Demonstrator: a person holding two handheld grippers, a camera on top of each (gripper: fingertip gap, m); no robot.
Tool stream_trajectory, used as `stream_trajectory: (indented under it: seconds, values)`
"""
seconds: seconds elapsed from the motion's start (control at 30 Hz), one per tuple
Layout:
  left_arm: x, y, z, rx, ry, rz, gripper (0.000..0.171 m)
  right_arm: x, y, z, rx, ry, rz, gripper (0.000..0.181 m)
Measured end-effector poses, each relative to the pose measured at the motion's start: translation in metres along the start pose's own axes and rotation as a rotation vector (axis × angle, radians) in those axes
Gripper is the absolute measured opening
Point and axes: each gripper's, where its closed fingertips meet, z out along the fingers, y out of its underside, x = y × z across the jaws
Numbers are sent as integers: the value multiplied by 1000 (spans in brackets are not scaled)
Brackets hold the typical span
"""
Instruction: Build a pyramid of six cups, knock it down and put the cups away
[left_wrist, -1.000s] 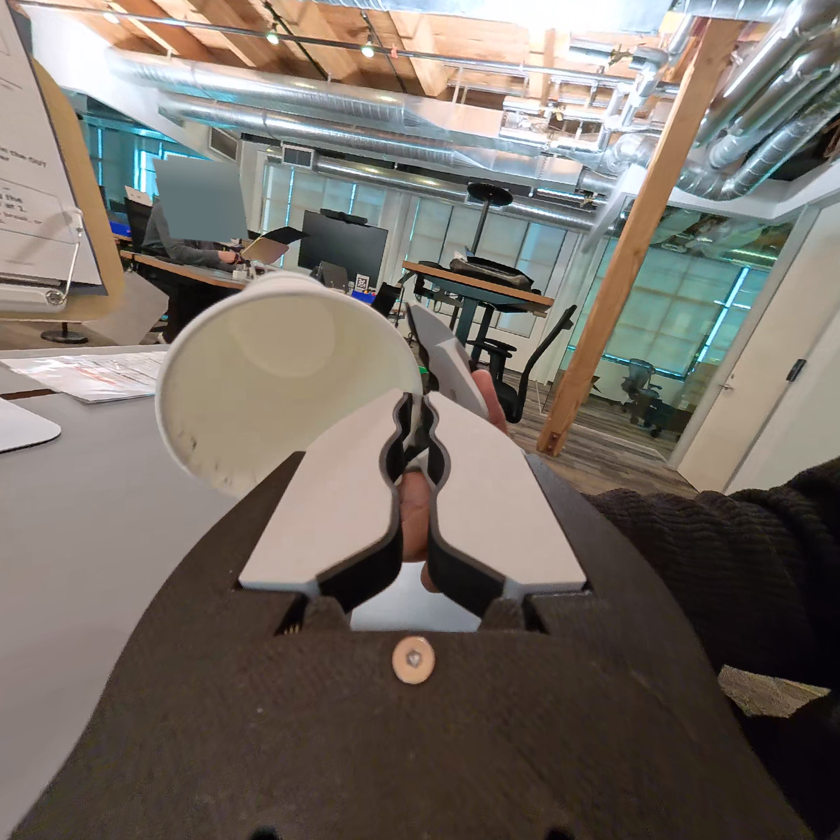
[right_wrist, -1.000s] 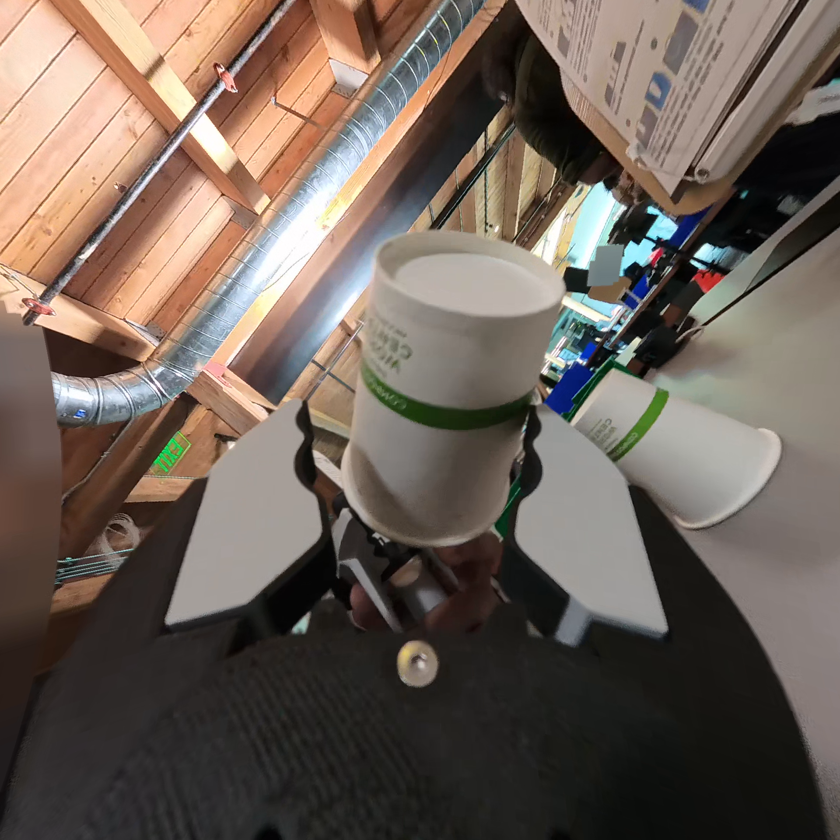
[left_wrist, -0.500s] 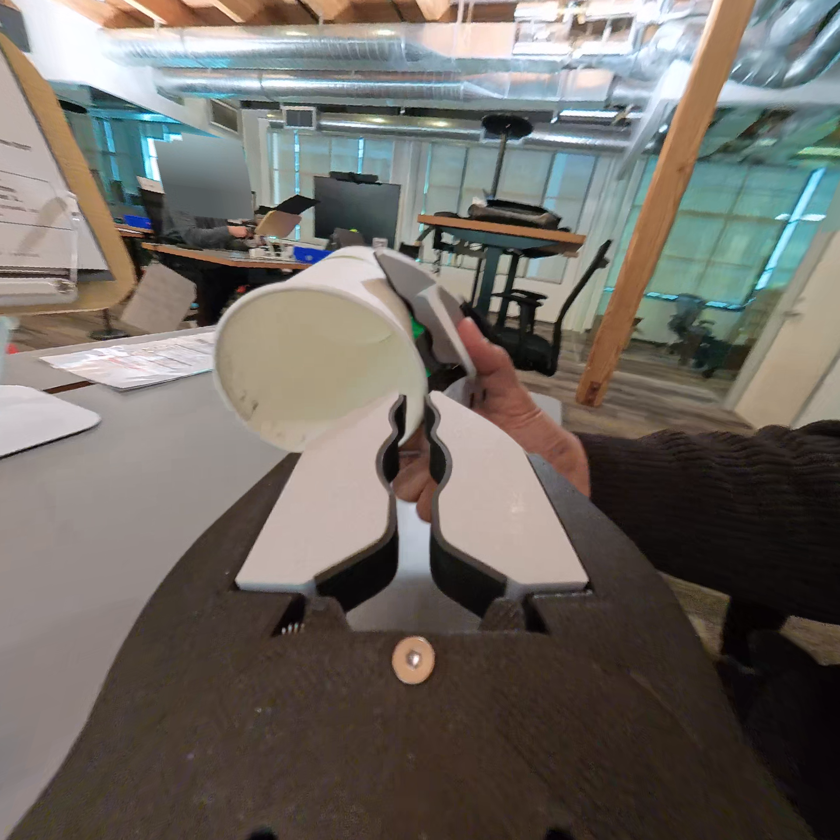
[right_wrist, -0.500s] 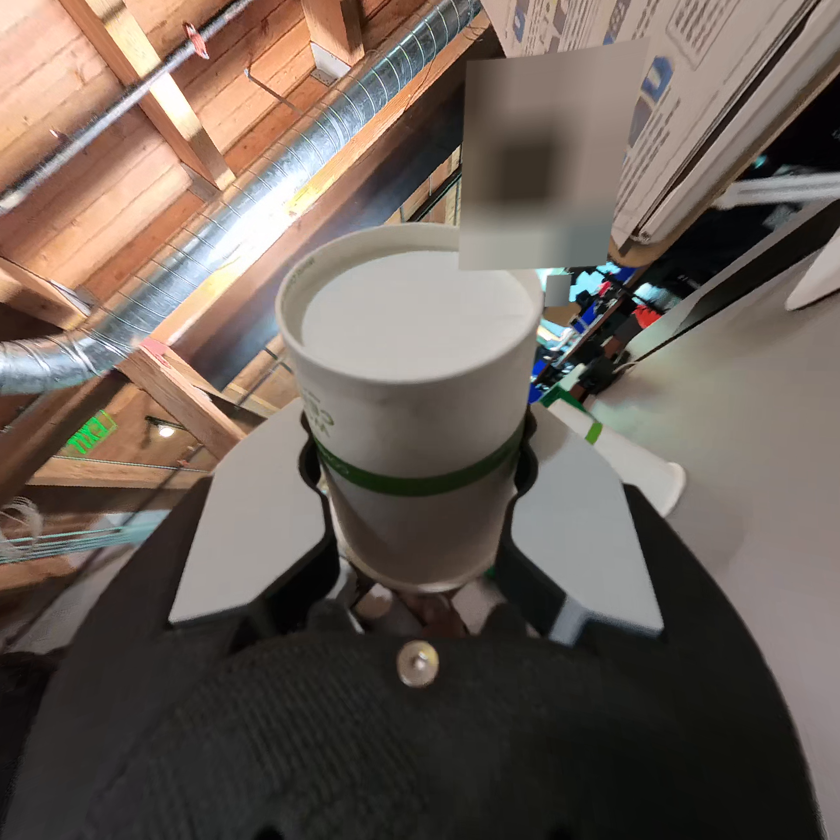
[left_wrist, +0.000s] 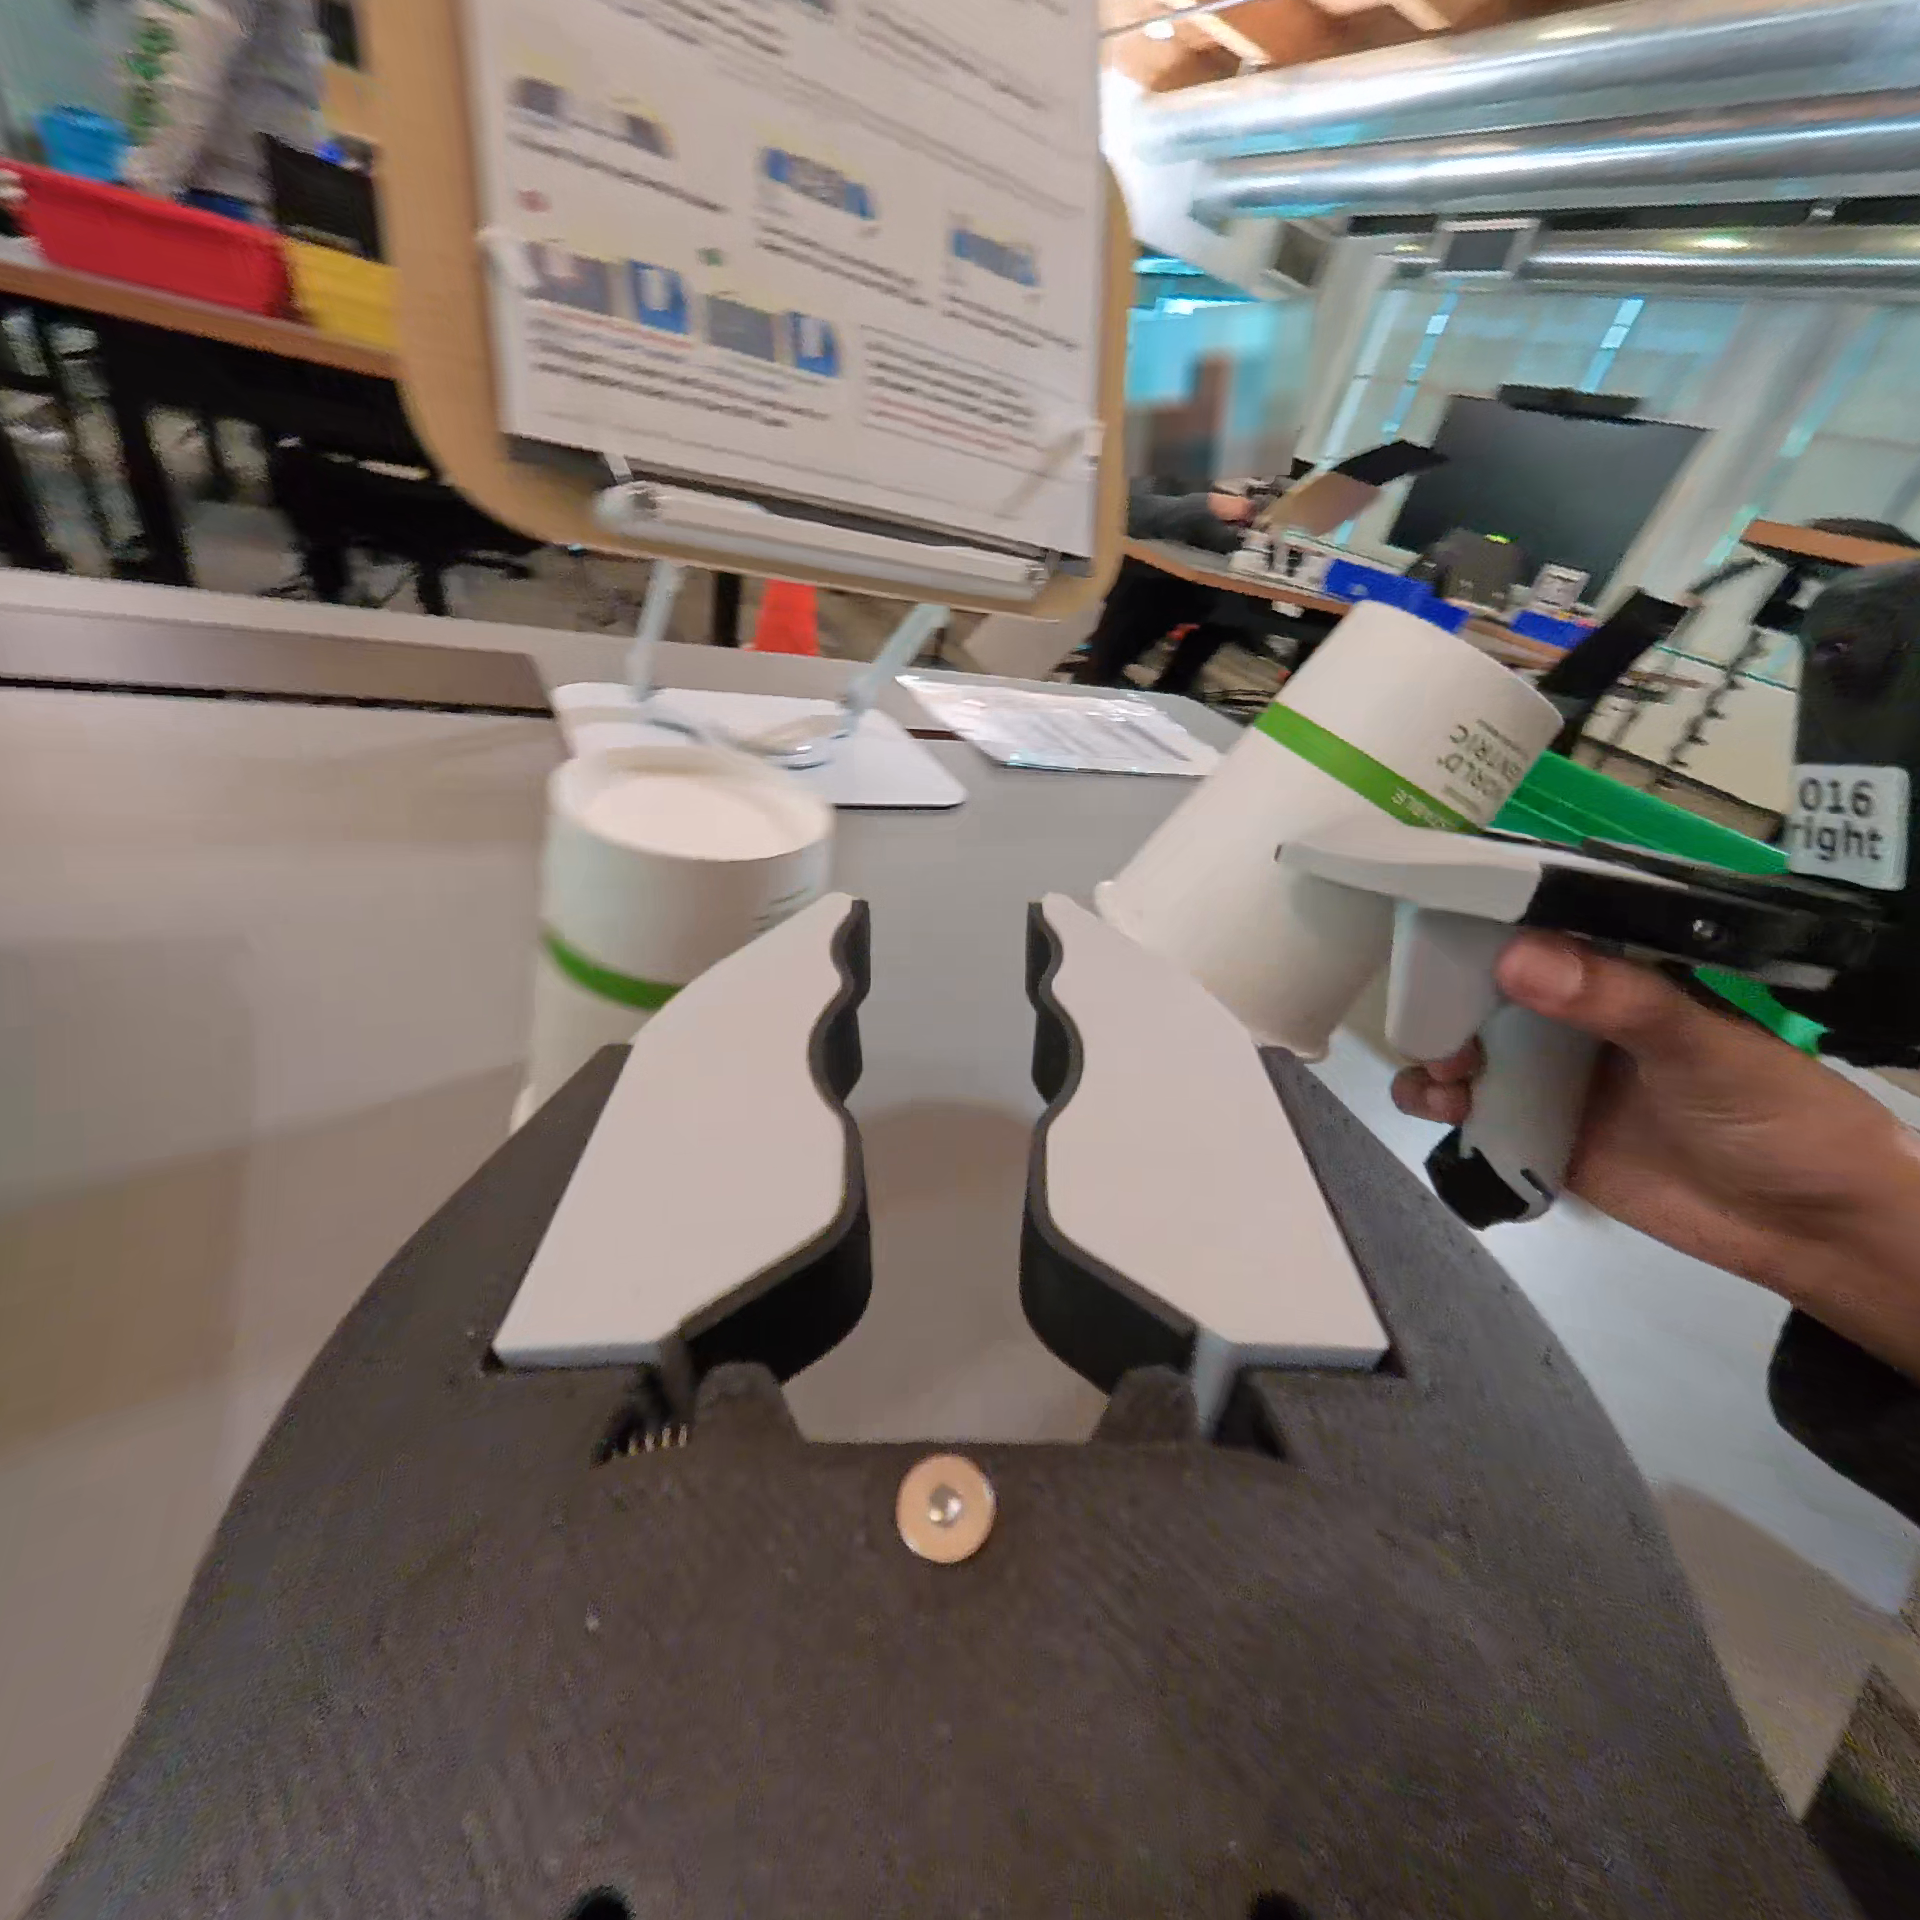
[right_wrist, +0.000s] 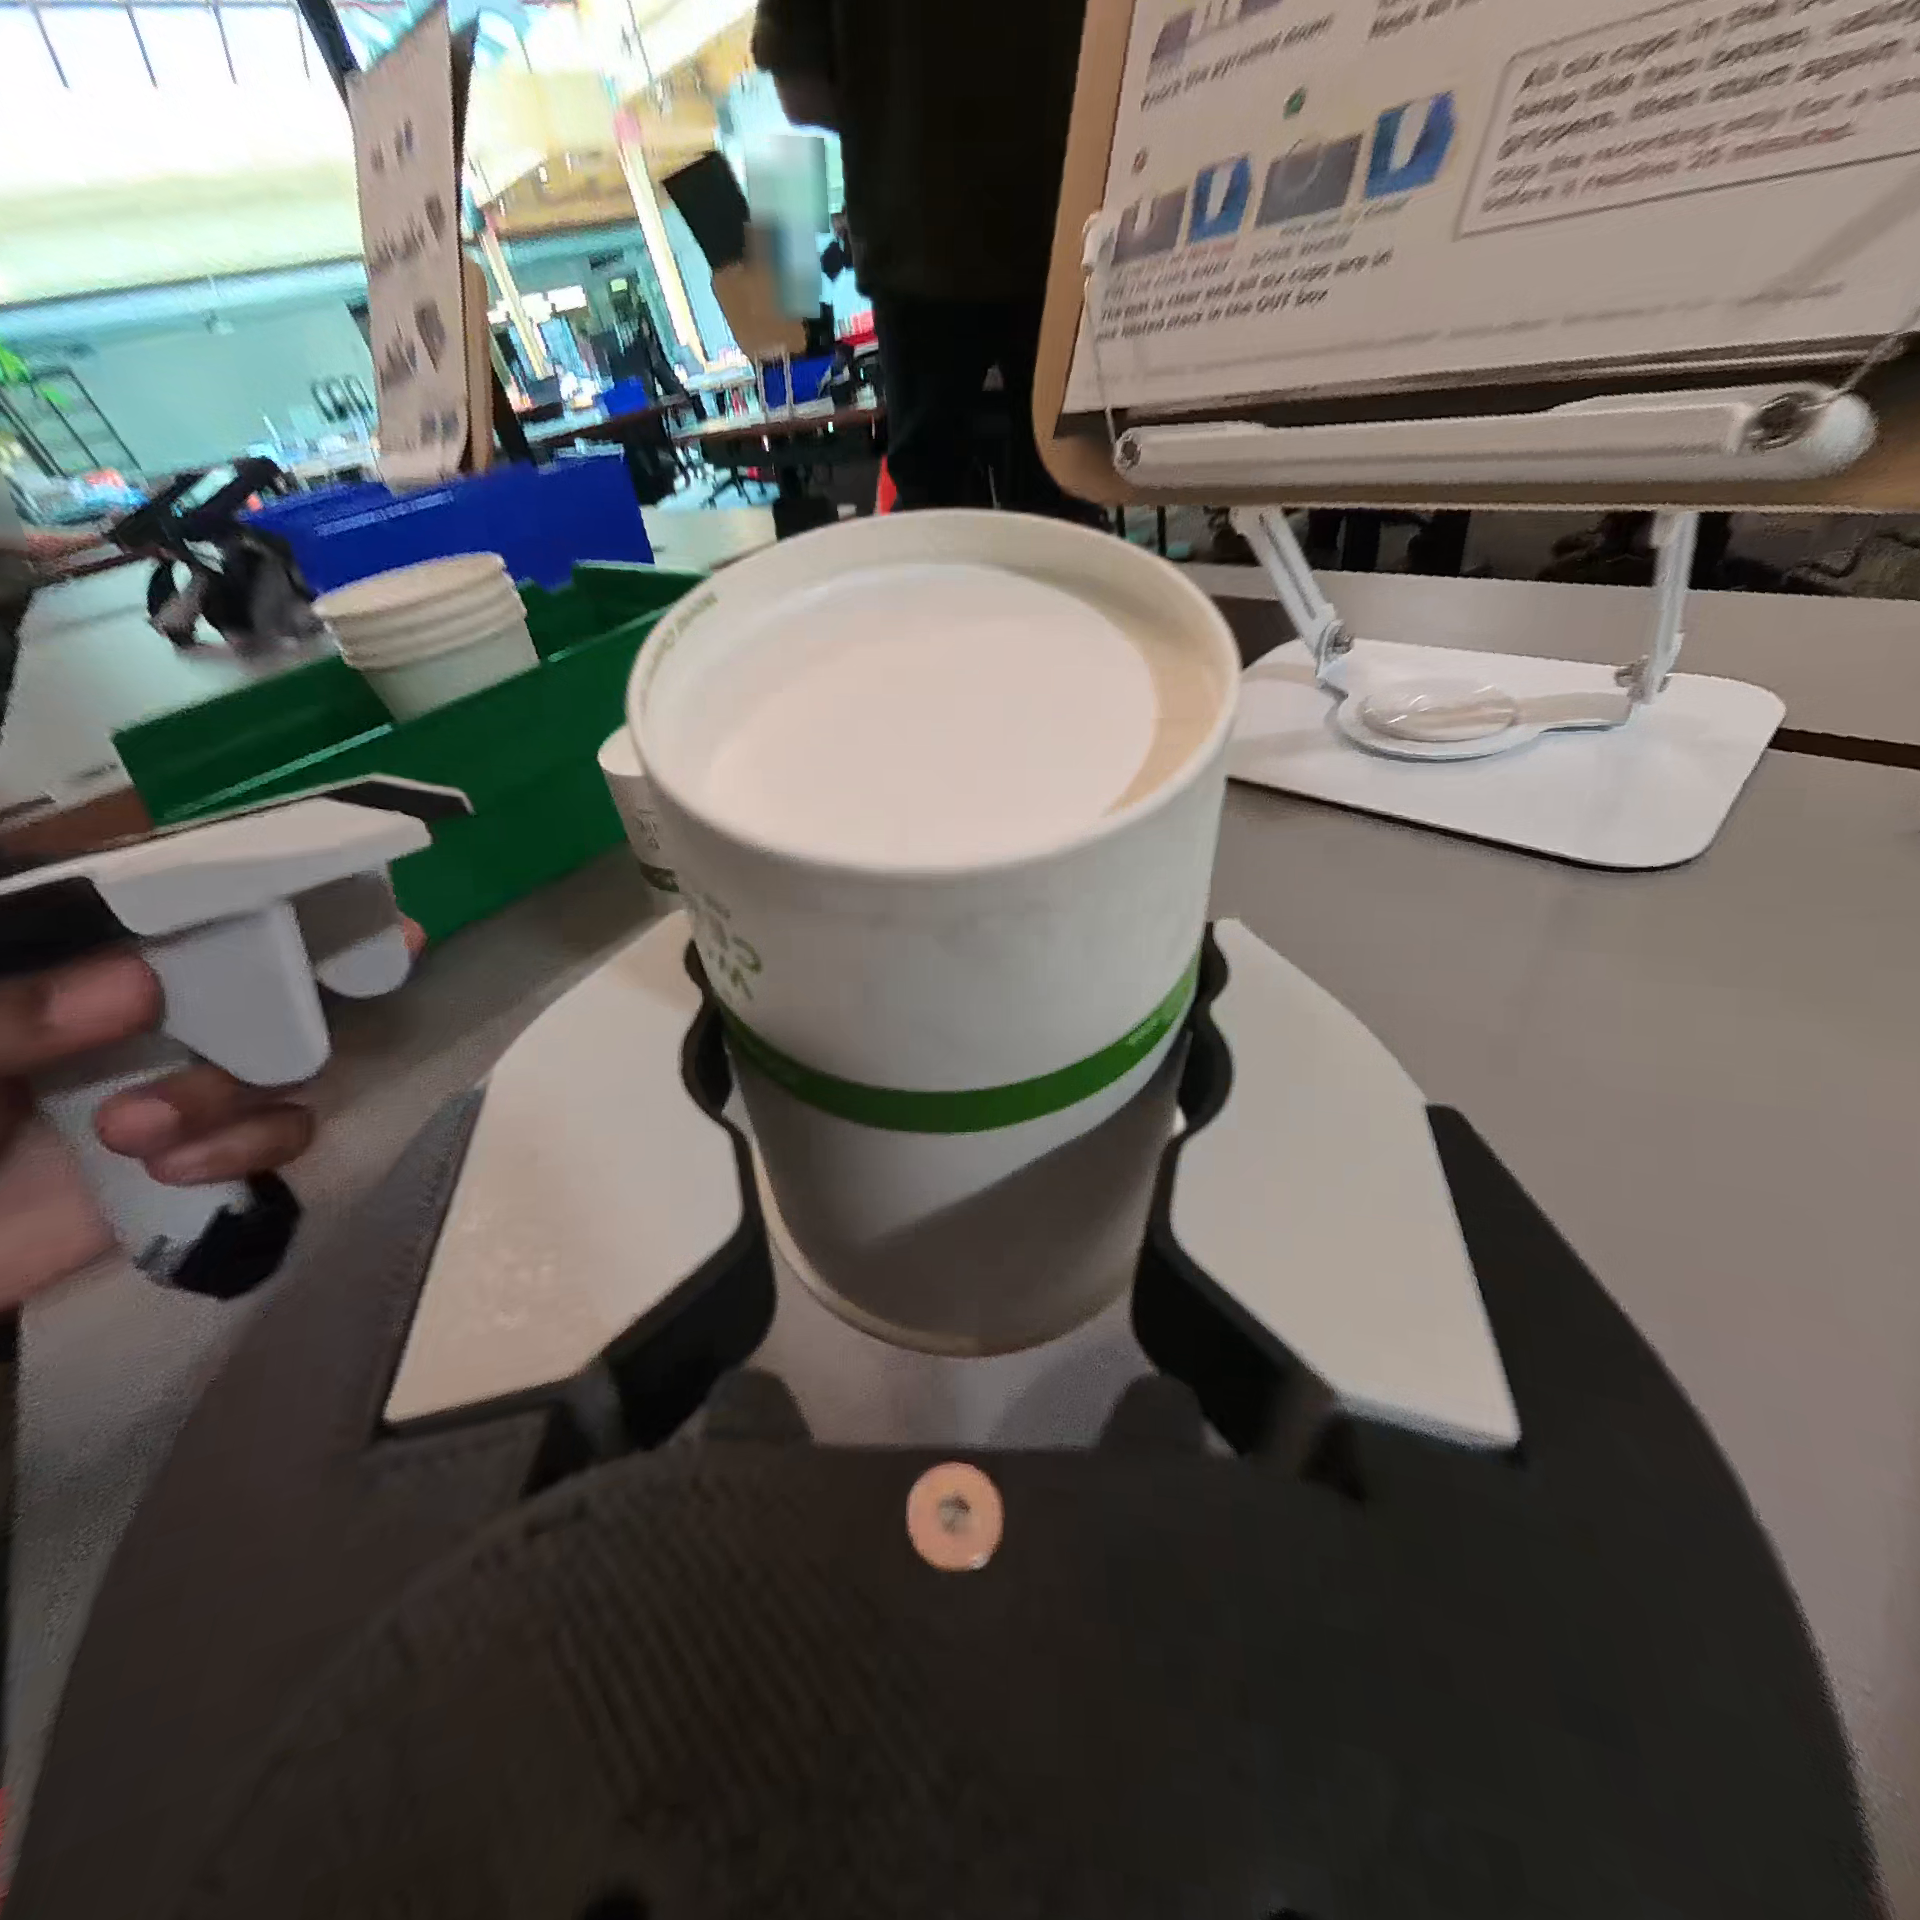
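So the right gripper (right_wrist: 951, 1049) has its jaws clamped round a white paper cup with a green band (right_wrist: 935, 914), held bottom-end forward and tilted above the grey surface (right_wrist: 1558, 1039). The left gripper (left_wrist: 945, 997) is empty, jaws spread apart. Just left of it, another white green-banded paper cup (left_wrist: 665, 904) stands upside down on the surface. Behind that cup is a white document stand (left_wrist: 790, 520). A green bin (right_wrist: 343, 748) with stacked white cups (right_wrist: 431, 644) is farther left of the held cup.

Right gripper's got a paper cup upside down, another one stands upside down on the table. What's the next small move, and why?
Probably bring the held cup over the standing cup and lower it on: both are base-up, the right gripper grips firmly, and the left gripper is open and empty.
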Motion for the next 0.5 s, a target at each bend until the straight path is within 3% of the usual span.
stream_trajectory:
  seconds: [0.2,0.5]
  values:
    - [-39,4,-24,-21,-117,-82,29,-4,31,37,-186,12,-152,87]
    - [-55,11,-46,-38,-145,-125,28,-10,57,73,-334,-28,-239,88]
